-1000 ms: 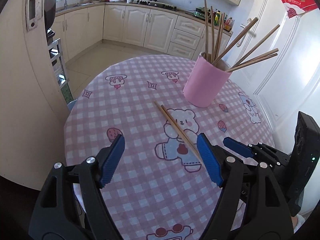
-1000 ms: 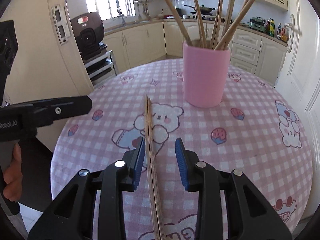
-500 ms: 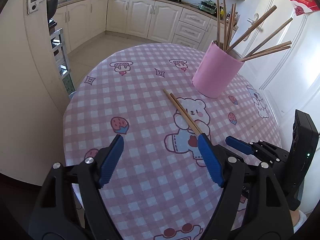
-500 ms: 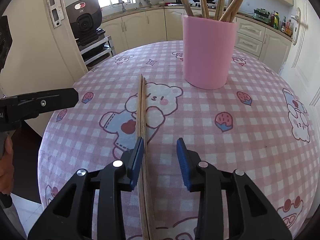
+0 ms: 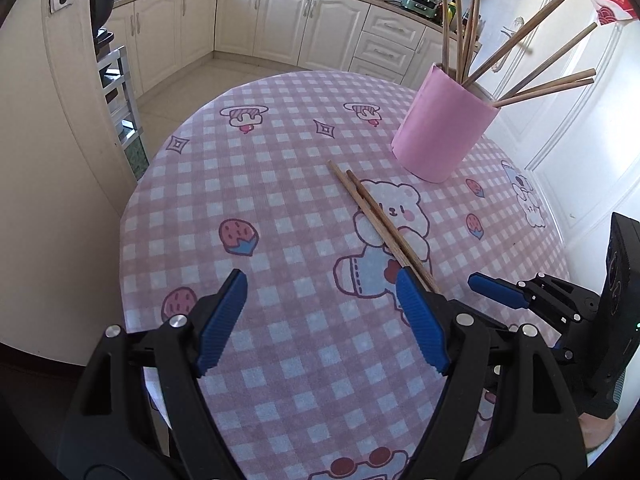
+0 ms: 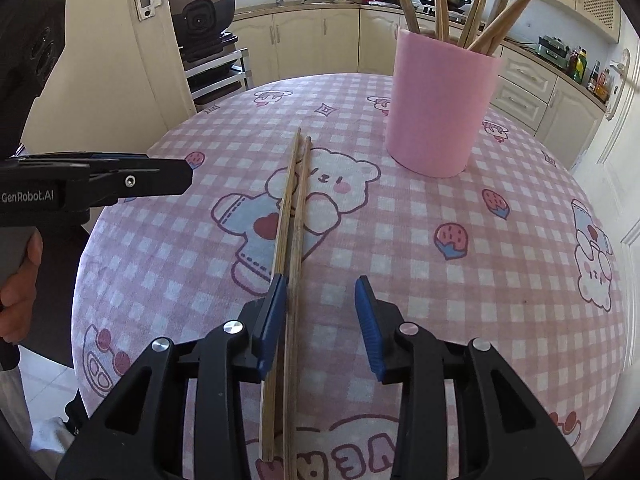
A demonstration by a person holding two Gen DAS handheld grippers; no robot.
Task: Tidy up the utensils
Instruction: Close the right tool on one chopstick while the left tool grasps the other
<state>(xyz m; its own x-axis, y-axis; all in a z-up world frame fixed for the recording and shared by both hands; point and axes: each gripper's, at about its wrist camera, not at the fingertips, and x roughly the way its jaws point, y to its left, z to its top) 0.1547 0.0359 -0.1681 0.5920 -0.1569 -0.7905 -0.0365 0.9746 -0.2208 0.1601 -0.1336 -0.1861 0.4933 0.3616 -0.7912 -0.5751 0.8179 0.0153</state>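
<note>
Two chopsticks flat on round table, right gripper over their near ends.

Chopstick pair [image 6: 294, 216] lies side by side on the checked tablecloth [image 6: 440, 280], tips pointing toward the pink holder [image 6: 440, 108], which stands apart near the far edge with more sticks in it. Right gripper [image 6: 320, 316] fingers narrowly parted, nothing gripped; left pad [image 6: 272, 320] beside the pair. Left gripper [image 5: 320, 320] wide, holding nothing, above the near-left cloth.

Two close wrist views; shared table [image 5: 280, 184].
</note>
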